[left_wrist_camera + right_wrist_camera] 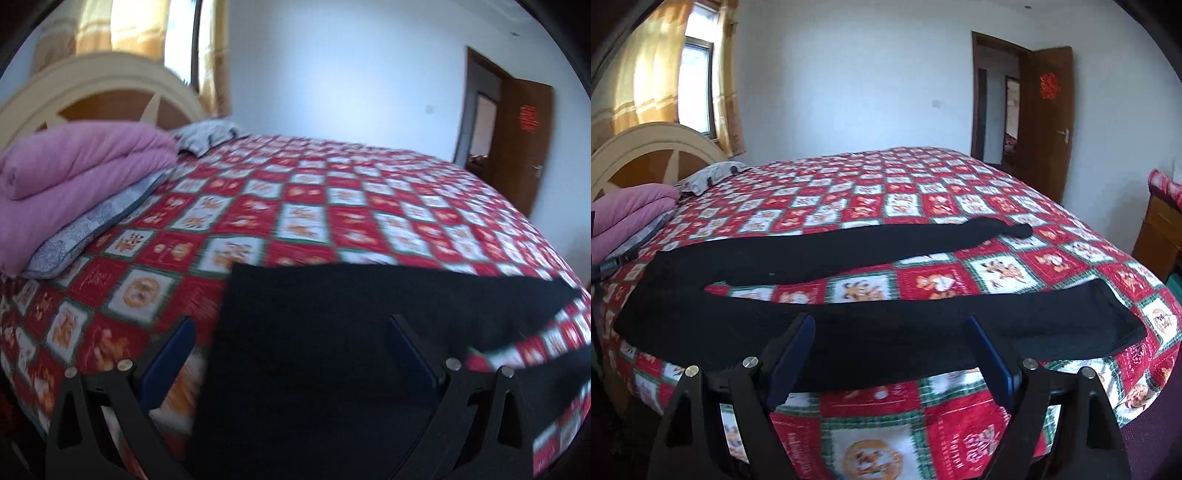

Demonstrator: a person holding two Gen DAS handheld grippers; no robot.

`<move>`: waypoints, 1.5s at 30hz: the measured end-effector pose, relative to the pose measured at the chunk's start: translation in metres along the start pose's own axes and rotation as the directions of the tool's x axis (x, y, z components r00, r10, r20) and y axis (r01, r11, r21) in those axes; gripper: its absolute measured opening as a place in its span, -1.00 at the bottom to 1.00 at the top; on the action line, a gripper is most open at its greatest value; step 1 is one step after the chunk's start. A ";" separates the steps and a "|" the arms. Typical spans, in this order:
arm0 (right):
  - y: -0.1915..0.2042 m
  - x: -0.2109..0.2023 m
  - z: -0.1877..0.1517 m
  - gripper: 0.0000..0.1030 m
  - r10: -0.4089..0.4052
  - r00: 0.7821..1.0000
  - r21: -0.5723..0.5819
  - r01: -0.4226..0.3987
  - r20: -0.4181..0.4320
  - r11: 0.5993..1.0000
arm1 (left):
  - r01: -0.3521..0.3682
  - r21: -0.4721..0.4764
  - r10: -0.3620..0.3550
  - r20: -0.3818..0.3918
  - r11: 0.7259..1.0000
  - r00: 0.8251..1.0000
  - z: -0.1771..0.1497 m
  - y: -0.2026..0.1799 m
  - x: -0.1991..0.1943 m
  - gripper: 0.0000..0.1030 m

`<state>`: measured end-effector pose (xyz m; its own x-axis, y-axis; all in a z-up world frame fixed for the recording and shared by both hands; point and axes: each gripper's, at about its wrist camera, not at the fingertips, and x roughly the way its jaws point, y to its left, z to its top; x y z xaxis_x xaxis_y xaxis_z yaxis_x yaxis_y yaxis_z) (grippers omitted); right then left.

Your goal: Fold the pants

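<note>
The pants [820,258] lay unfolded on the bed [923,184], legs spread apart. Both the left tool [291,354] and right tool [890,350] gaped wide, gripping nothing; every fold remained.

I see a red patchwork bedspread [923,206], folded pink quilt [74,162] far left by the headboard [92,85], open brown door [1052,118] far right.
</note>
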<state>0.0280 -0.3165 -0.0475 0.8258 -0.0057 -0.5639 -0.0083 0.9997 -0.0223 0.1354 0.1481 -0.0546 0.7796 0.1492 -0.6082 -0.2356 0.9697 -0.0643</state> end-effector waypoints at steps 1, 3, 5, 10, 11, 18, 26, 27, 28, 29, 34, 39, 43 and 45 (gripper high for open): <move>-0.004 0.005 0.001 0.64 -0.014 1.000 0.002 0.014 -0.010 1.000 | -0.018 -0.002 0.018 -0.021 1.000 1.000 0.008 0.008 0.014 0.90; -0.011 0.014 0.002 0.64 -0.032 0.999 0.000 0.032 -0.027 0.999 | -0.043 0.014 0.044 -0.061 0.999 0.997 0.020 0.019 0.041 0.79; -0.019 0.024 0.007 0.64 -0.035 0.998 0.004 0.035 -0.044 0.999 | -0.036 0.020 0.038 -0.102 0.999 0.994 0.028 0.025 0.063 0.69; -0.047 0.043 0.029 0.64 -0.028 0.998 0.046 0.031 -0.052 0.998 | 0.011 0.018 -0.007 -0.214 1.000 0.977 0.032 0.033 0.114 0.36; -0.053 0.046 0.034 0.64 -0.035 0.998 0.048 0.037 -0.050 0.998 | 0.020 0.018 -0.015 -0.227 1.000 0.974 0.031 0.033 0.119 0.30; -0.114 0.076 0.078 0.64 -0.096 0.994 0.096 0.102 -0.060 0.990 | 0.102 -0.051 -0.113 -0.290 0.993 0.950 0.021 0.042 0.143 -0.20; -0.213 0.132 0.132 0.64 -0.143 0.982 0.228 0.168 -0.123 0.959 | 0.097 0.014 -0.088 -0.316 0.995 0.945 0.023 0.028 0.150 -0.43; -0.220 0.140 0.137 0.63 -0.141 0.981 0.230 0.169 -0.133 0.959 | 0.098 0.007 -0.091 -0.315 0.995 0.945 0.023 0.029 0.152 -0.43; -0.228 0.153 0.143 0.58 -0.130 0.979 0.230 0.164 -0.154 0.959 | 0.102 -0.003 -0.098 -0.311 0.995 0.945 0.022 0.030 0.153 -0.43; -0.233 0.163 0.148 0.48 -0.123 0.978 0.228 0.161 -0.171 0.960 | 0.104 -0.005 -0.100 -0.306 0.995 0.947 0.022 0.031 0.154 -0.43; -0.251 0.231 0.162 0.34 -0.005 0.963 0.289 0.086 -0.268 0.953 | 0.079 0.029 -0.068 -0.279 0.996 0.958 0.019 0.025 0.153 -0.43; -0.245 0.284 0.166 0.34 0.042 0.940 0.297 0.064 -0.338 0.953 | 0.082 0.015 -0.075 -0.270 0.997 0.960 0.020 0.027 0.154 -0.43; -0.241 0.320 0.165 0.34 0.040 0.922 0.270 0.071 -0.386 0.960 | 0.085 0.008 -0.080 -0.262 0.996 0.962 0.019 0.028 0.155 -0.43; -0.241 0.334 0.161 0.34 0.040 0.913 0.257 0.072 -0.406 0.964 | 0.089 0.001 -0.086 -0.259 0.996 0.962 0.019 0.029 0.157 -0.42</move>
<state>0.3971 -0.5559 -0.0974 0.5244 0.0258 -0.8511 0.1962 0.9690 0.1502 0.2622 0.2032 -0.1367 0.6197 0.0101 -0.7848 -0.1647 0.9793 -0.1175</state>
